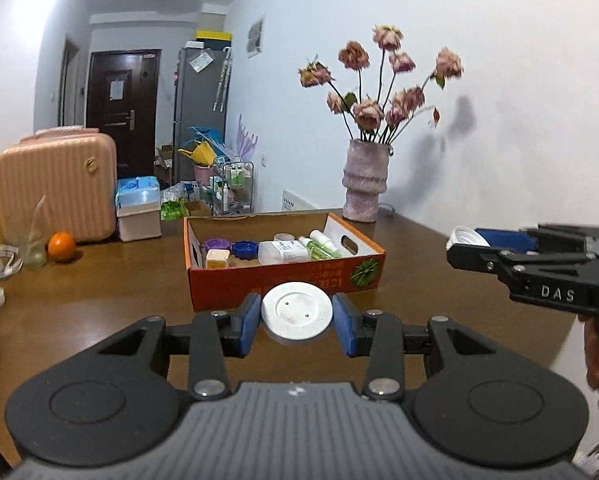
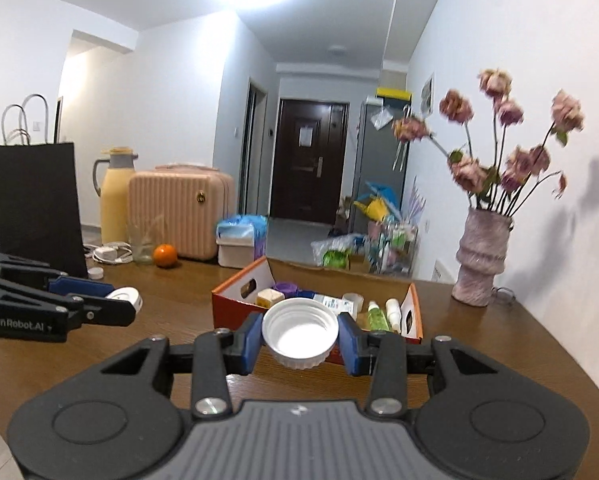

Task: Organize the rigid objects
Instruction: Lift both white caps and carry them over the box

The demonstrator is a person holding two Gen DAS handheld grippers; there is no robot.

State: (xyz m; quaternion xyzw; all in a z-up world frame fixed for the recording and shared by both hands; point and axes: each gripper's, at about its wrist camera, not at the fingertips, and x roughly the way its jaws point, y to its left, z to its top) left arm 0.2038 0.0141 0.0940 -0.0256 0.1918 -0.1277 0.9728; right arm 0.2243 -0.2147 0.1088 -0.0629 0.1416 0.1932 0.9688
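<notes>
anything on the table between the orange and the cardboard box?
Yes. In the left wrist view, a pale bin lined with a blue bag sits between the orange and the cardboard box, set further back, beside the pink suitcase. The table nearer is bare.

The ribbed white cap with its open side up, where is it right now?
The ribbed white cap sits clamped in the right gripper, held above the wooden table just short of the orange cardboard box.
</notes>
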